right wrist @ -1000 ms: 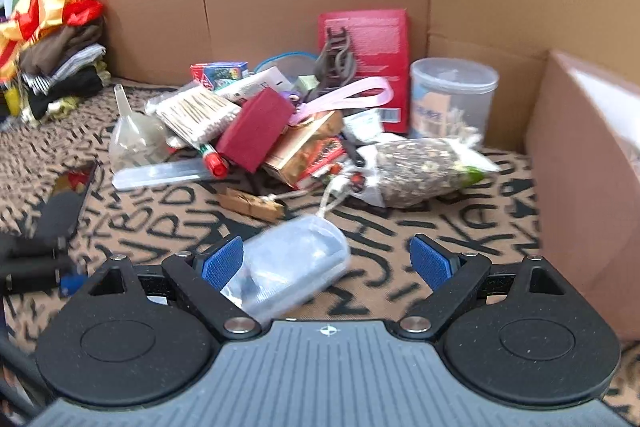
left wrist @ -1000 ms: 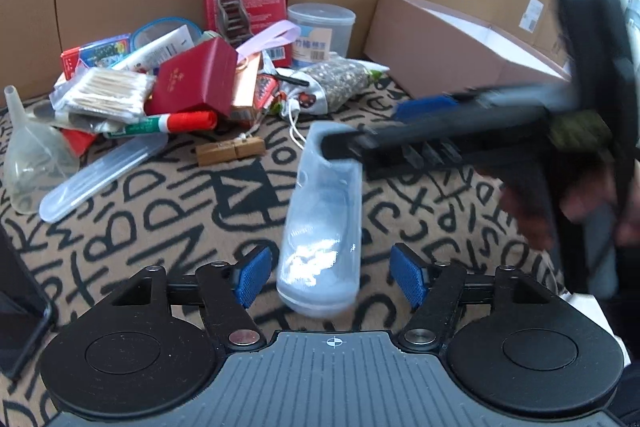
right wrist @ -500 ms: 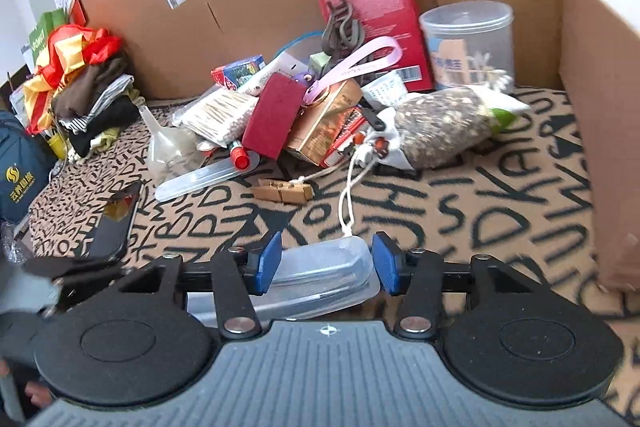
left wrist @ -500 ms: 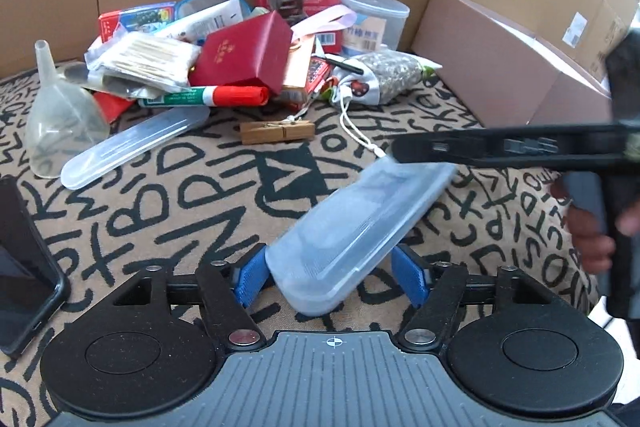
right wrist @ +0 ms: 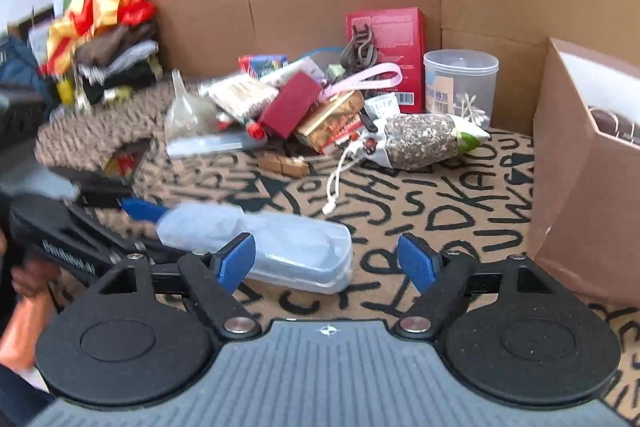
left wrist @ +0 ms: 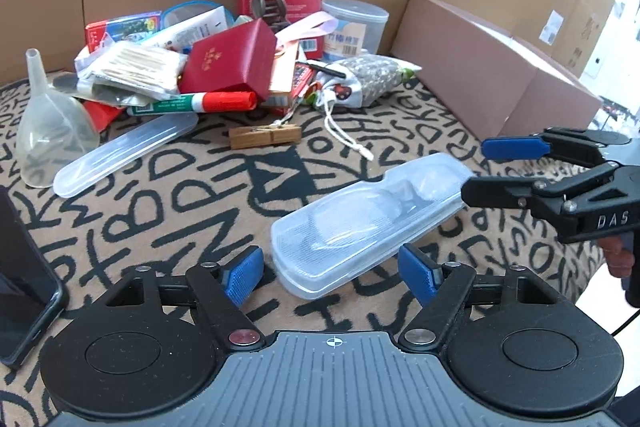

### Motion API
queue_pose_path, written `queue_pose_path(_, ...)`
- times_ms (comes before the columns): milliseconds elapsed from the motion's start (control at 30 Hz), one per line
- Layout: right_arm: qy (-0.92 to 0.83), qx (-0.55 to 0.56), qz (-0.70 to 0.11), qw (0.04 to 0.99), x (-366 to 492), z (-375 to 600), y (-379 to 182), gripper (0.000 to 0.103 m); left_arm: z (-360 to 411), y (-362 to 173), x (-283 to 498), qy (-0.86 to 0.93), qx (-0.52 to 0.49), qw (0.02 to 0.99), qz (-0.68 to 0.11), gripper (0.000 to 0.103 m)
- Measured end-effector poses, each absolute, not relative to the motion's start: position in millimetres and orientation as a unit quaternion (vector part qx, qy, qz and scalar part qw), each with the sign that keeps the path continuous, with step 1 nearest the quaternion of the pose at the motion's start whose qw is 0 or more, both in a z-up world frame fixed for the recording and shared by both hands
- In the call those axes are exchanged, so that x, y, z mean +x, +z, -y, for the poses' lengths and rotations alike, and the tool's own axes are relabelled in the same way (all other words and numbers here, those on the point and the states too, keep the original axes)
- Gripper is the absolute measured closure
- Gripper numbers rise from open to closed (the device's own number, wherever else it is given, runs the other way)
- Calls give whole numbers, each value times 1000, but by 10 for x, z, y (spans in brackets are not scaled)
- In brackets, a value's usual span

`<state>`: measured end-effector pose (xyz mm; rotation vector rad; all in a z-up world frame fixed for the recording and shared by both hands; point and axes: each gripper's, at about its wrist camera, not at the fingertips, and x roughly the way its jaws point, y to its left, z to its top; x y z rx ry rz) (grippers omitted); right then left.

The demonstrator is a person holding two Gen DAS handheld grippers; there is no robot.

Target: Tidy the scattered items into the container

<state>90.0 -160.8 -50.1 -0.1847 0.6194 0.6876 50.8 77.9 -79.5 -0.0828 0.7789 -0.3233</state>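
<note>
The clear frosted plastic case [left wrist: 372,223] lies flat on the letter-patterned mat [left wrist: 168,195], gripped by neither claw. The left claw [left wrist: 330,273] is opening around its near end, pads apart from it; the right claw [right wrist: 328,259] is opening too. Likely next: regrip, carry toward the brown cardboard box [right wrist: 588,195] at 3 o'clock. Open mat lies between; the clutter pile [right wrist: 304,107] sits at 12.
</note>
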Motion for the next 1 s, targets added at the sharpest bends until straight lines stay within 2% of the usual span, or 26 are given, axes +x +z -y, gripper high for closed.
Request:
queue_pose_path(167, 339, -146, -296, 881, 896, 1461, -631, 22, -784, -810, 543, -162, -44, 911, -376, 18)
queue_pose_path(267, 353, -154, -301, 872, 929, 1377, -698, 24, -757, -826, 581, -167, -39, 911, -375, 19)
queue_pose_path(333, 359, -157, -305, 868, 937, 1324, -732, 30, -748, -834, 593, -168, -36, 911, -374, 20)
queue_pose_path(433, 348, -164, -299, 873, 903, 1287, -750, 32, -762, -837, 598, -166, -39, 912, -373, 21)
queue_pose_path(567, 342, -173, -293, 876, 837, 1301, -733, 34, -747, -831, 581, -167, -33, 912, -372, 29)
queue_pose_path(1000, 309, -166, -263, 899, 650, 1496, -598, 34, -532, -646, 498, -181, -18, 918, -351, 29)
